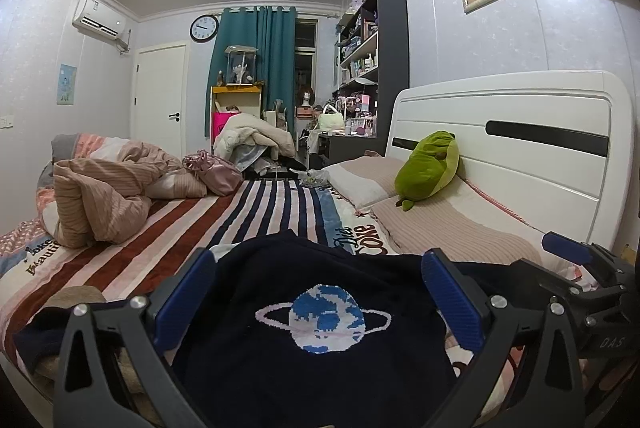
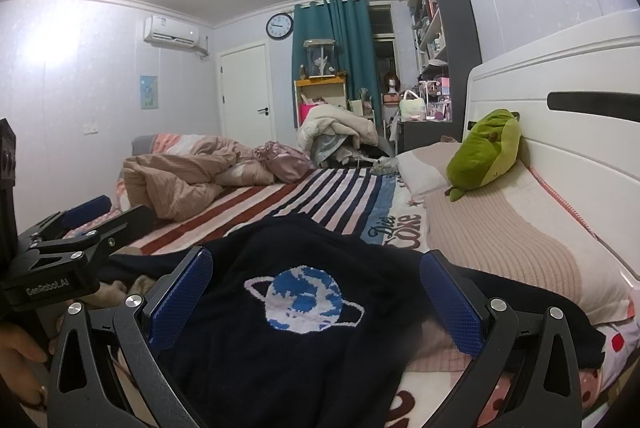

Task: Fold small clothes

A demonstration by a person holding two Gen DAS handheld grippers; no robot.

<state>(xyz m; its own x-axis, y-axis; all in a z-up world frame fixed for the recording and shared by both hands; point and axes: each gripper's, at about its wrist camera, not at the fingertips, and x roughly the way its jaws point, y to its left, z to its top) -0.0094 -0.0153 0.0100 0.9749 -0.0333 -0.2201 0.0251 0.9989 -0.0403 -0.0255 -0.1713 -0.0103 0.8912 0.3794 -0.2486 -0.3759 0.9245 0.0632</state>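
your sweater (image 1: 304,340) lies flat on the bed (image 1: 224,224), right in front of you. your left tool (image 1: 316,304) and right tool (image 2: 316,304) sit side by side over it, fingers spread apart. pillows (image 1: 452,228) lie to the right, against the headboard (image 1: 520,147). a plush toy (image 1: 430,163) rests on them. a bunched blanket (image 1: 104,199) sits far left.

we see the left gripper (image 1: 316,302) with its blue pads (image 1: 186,298) spread wide over a dark sweater (image 1: 280,368) with a planet (image 1: 326,316) knitted on it, lying at the bed's (image 1: 168,228) near edge. the right gripper (image 1: 580,268) sits just beside it, near the headboard (image 1: 520,131). a green plush (image 1: 430,165) leans there on the pillows (image 1: 440,224); a crumpled quilt (image 1: 100,195) lies by the far edge.
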